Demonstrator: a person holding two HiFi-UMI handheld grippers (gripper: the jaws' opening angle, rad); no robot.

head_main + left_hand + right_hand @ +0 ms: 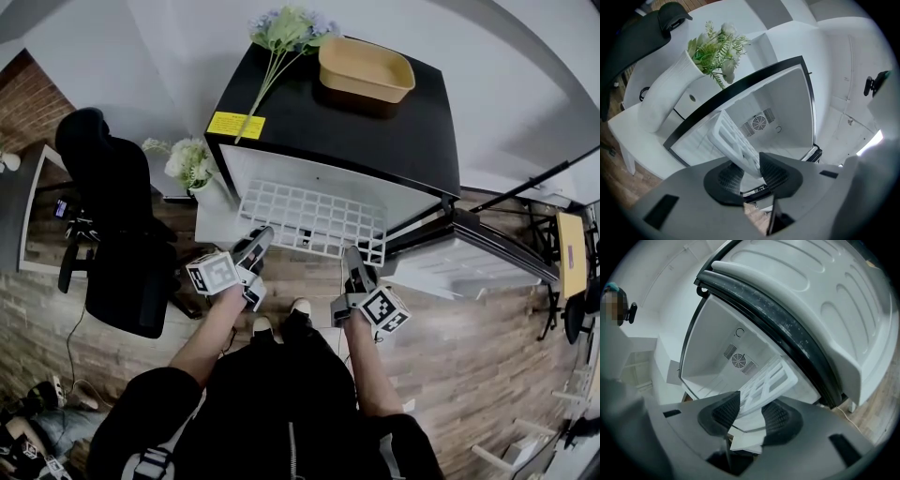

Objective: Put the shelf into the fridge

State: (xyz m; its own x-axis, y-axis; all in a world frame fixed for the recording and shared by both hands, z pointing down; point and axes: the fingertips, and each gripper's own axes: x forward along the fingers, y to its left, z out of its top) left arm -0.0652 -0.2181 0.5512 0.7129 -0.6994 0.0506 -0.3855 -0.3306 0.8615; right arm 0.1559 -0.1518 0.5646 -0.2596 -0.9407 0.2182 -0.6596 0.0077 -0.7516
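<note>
A white grid shelf (314,217) hangs level in front of the black mini fridge (375,141), its far edge at the open white cavity (783,117). My left gripper (258,240) is shut on the shelf's near left edge. My right gripper (354,259) is shut on its near right edge. In the left gripper view the shelf (736,140) runs edge-on between the dark pads (774,174) of the left gripper (751,173). In the right gripper view the shelf (765,380) sits between the pads of the right gripper (750,416), pointing at the fan grille (738,360) on the fridge's back wall.
The fridge door (469,258) stands open to the right. A tan basin (366,70) and artificial flowers (286,33) lie on the fridge top. A white vase of flowers (190,161) stands on a low white table at the left, next to a black office chair (117,225).
</note>
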